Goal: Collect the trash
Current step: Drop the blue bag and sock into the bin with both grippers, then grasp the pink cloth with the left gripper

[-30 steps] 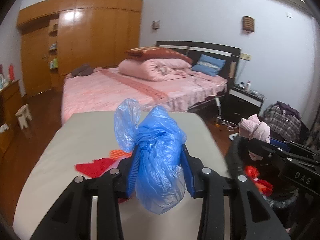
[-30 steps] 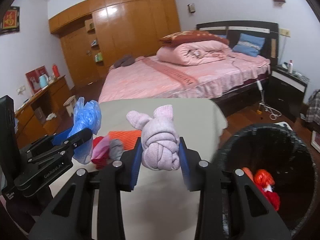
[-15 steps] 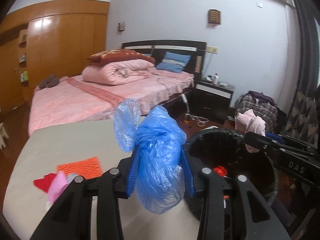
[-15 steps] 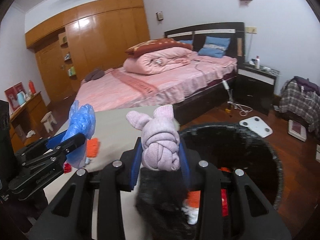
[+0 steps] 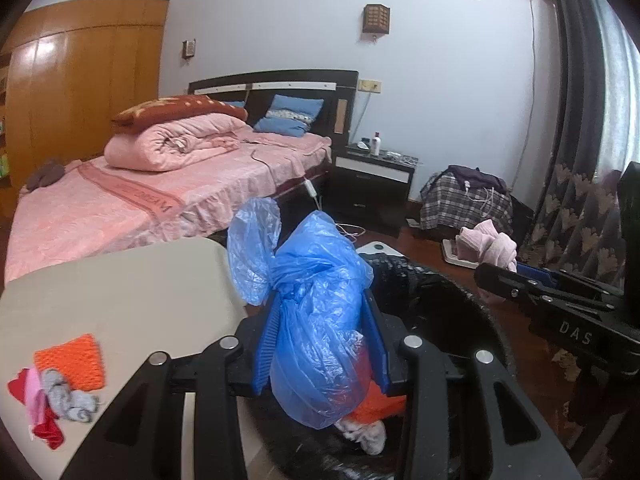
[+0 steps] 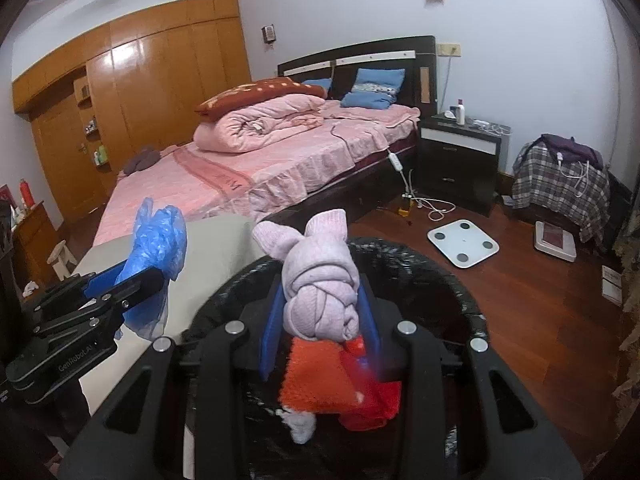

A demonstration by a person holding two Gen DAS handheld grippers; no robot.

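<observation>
The room was a bedroom with pale walls (image 6: 520, 20); a bed (image 6: 248, 176) with pink covers and a dark headboard (image 6: 360, 60) stood against the far wall; a folded pink quilt (image 6: 256, 124) and blue pillows (image 6: 376, 88) lay on it; a wooden wardrobe (image 6: 140, 92) filled the left wall; a dark nightstand (image 6: 460, 160) stood beside the bed; the floor (image 6: 540, 300) was reddish wood; patterned curtains (image 5: 576, 200) hung at right.
</observation>
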